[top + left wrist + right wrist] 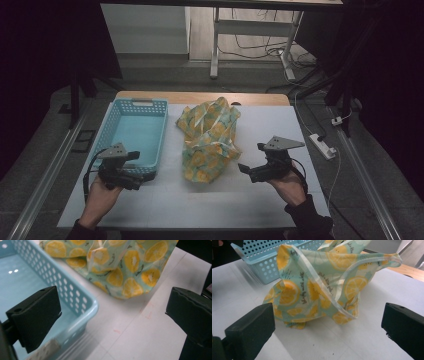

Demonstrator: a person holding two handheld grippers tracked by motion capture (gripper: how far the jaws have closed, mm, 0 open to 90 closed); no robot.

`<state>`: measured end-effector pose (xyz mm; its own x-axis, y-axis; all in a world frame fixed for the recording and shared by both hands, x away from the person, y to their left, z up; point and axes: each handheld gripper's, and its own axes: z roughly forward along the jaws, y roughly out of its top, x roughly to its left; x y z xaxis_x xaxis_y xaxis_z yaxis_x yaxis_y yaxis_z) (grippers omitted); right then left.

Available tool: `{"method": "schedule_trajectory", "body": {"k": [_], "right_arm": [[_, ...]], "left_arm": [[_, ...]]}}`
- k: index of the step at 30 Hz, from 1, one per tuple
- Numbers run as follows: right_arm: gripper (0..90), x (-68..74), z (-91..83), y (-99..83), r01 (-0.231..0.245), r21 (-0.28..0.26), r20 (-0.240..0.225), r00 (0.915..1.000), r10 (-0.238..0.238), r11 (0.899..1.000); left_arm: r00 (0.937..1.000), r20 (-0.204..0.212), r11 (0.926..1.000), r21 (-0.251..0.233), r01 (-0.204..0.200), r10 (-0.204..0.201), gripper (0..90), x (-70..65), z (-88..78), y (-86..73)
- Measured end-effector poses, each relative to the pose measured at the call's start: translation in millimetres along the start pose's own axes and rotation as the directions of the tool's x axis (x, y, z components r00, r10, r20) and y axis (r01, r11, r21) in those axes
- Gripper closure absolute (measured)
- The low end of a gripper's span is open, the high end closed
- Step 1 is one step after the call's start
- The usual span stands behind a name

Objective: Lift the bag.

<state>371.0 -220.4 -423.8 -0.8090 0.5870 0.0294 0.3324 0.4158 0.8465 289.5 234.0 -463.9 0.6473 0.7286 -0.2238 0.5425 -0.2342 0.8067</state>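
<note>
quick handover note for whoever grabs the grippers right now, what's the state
Left gripper: open, holds nothing, at the near right corner of the blue basket; in its own view one of its fingers hangs over the basket, the other over the white table top.
Right gripper: open, holds nothing, aimed at the lemon-print cloth bag from the right, not touching it.
Bag: crumpled in a heap mid-table, right of the basket, its straps loose.
Basket: nothing in it.
Done: nothing visible yet.
Left: probably grasp the bag, then tidy it or move it to the basket.
</note>
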Motion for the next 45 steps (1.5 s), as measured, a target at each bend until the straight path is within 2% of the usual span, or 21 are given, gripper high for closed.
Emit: {"method": "schedule_trajectory", "body": {"k": [12,17,26,33,39,45], "right_arm": [[0.0,0.6,-20.4,-25.9,-0.043,-0.015,0.027,0.9987,0.044,0.999],[0.0,-2.2,-30.4,-39.8,-0.072,-0.018,0.050,0.9962,0.072,0.997],[0.0,-3.1,-50.7,-62.7,-0.089,-0.020,0.108,0.9900,0.091,0.996],[0.0,-3.5,-63.0,-83.0,-0.105,-0.010,0.156,0.9822,0.105,0.994],[0.0,-6.6,-71.0,-104.0,-0.141,0.013,0.193,0.9718,0.136,0.990],[0.0,-7.2,-75.5,-122.0,-0.174,0.049,0.213,0.9638,0.160,0.984]], "left_arm": [[0.9980,-0.024,0.9981,-0.018,0.059,-0.059,0.0,1.4,-23.9,-31.0],[0.9956,-0.041,0.9961,-0.031,0.082,-0.084,0.0,1.5,-33.5,-43.0],[0.9904,-0.070,0.9927,-0.029,0.117,-0.119,0.0,2.7,-45.3,-63.9],[0.9865,-0.106,0.9922,-0.010,0.124,-0.124,0.0,0.4,-49.4,-77.0],[0.9821,-0.124,0.9899,-0.007,0.142,-0.142,0.0,0.1,-53.7,-88.7],[0.9741,-0.171,0.9879,0.019,0.154,-0.149,0.0,1.1,-56.2,-100.3]]}}
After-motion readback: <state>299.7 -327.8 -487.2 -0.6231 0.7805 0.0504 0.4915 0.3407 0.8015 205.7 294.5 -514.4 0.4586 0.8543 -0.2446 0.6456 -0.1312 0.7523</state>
